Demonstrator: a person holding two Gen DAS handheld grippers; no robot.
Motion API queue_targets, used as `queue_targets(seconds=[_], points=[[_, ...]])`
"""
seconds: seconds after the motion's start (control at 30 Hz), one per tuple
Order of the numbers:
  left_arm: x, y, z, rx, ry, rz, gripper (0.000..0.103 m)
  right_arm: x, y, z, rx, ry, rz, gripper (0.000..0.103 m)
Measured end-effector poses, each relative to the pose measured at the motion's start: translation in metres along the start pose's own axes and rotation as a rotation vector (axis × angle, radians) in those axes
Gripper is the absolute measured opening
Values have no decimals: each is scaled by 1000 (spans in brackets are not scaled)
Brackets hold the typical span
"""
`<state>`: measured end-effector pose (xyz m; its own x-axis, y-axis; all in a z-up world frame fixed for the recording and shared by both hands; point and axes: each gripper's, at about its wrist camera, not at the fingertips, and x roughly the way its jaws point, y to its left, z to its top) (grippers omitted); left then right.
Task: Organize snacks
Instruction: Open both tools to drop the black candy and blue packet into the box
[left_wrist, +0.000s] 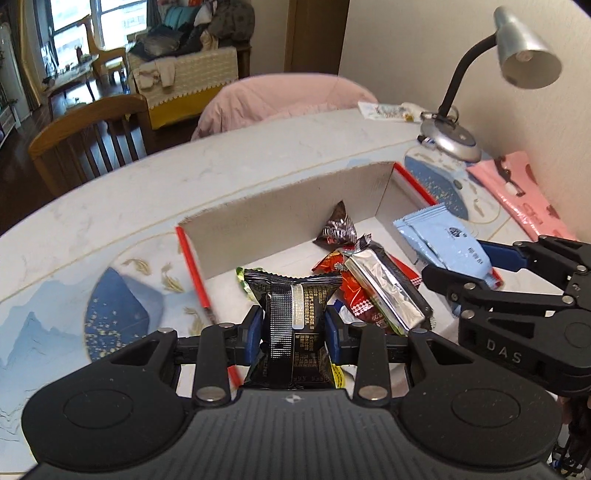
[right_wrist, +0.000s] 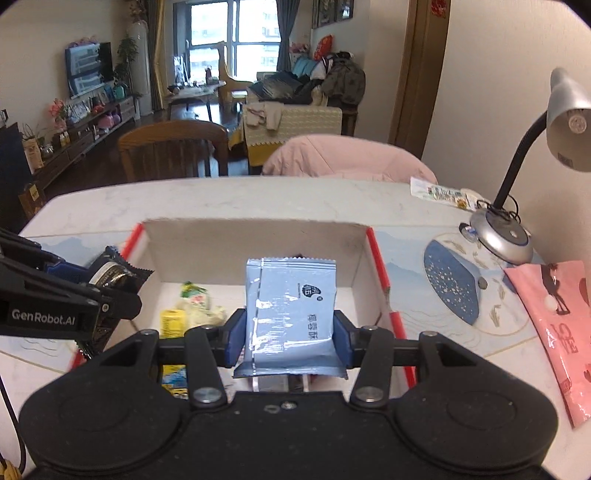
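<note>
Inside box (left_wrist: 288, 206) — triangular snack (left_wrist: 338, 225), silver packet (left_wrist: 384, 291).

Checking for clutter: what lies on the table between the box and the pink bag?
Only bare printed tabletop lies between the box and the pink bag, seen in the right wrist view.

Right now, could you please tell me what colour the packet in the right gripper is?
Light blue packet, with dark print, in the right gripper; clearest in the right wrist view.

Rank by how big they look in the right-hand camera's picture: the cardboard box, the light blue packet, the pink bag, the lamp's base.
1. cardboard box
2. light blue packet, though enlarged by nearness to the camera
3. pink bag, partly cut off
4. lamp's base
</note>
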<state>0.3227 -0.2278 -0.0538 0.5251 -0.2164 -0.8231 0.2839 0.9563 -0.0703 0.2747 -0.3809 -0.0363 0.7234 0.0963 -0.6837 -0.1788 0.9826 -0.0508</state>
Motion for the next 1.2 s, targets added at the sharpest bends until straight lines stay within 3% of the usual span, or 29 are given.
queue_targets(seconds=[0.57, 1.0, 1.2], points=[[69, -20, -2, 23, 114, 40, 34, 51, -10, -9, -27, 115, 80, 47], [75, -18, -13, 12, 137, 43, 34, 49, -12, -15, -19, 129, 129, 48], [65, -18, -18, -3, 125, 31, 42, 45, -13, -16, -4, 123, 139, 50]])
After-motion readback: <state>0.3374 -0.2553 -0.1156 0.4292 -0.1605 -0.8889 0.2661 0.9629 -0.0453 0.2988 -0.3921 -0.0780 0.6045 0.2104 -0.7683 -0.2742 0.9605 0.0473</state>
